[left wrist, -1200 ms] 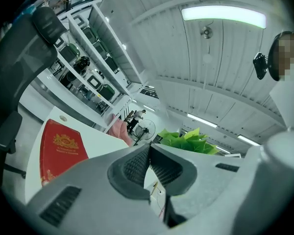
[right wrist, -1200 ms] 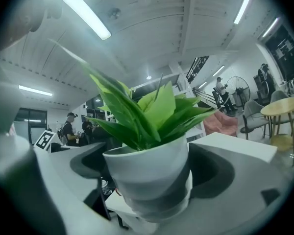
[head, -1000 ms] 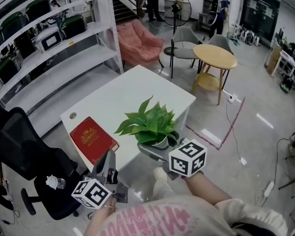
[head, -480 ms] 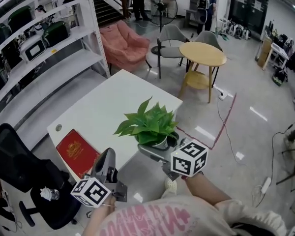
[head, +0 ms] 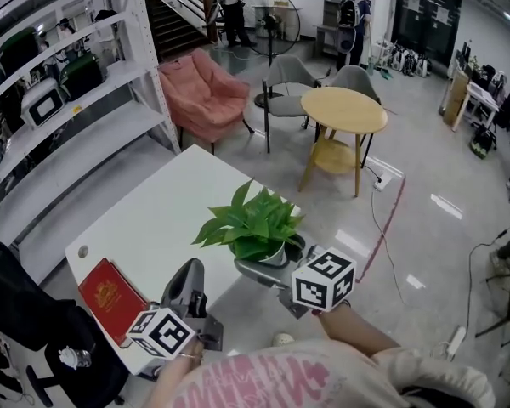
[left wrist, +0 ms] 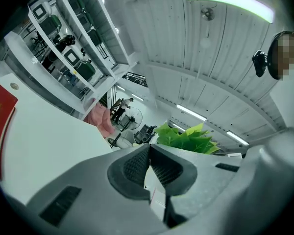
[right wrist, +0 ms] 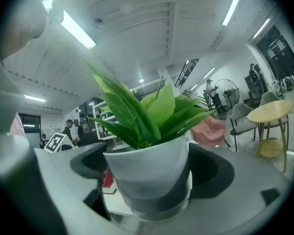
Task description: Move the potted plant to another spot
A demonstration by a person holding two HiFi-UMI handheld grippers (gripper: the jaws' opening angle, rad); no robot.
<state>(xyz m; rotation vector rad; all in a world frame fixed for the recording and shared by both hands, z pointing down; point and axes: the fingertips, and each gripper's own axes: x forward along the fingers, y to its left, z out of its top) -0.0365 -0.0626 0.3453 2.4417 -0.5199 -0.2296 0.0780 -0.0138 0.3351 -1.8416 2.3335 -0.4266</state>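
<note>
**Plant pot clasped at the table's edge**

The right gripper [head: 270, 260] is clamped on the white ceramic pot of the green leafy potted plant [right wrist: 148, 166], one jaw on each side, with the pot upright. The plant is held at the near edge of the white rectangular table [head: 166, 206]; whether it touches the top cannot be told. The left gripper [left wrist: 149, 164], jaws pressed together on nothing, hangs at that same edge, near the red hardback book [head: 110, 289] lying on the table

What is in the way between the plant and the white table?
Nothing I can see. The right hand-held gripper holds the potted plant at the edge of the white table. The red book lies at its left end, apart from the plant.
</note>
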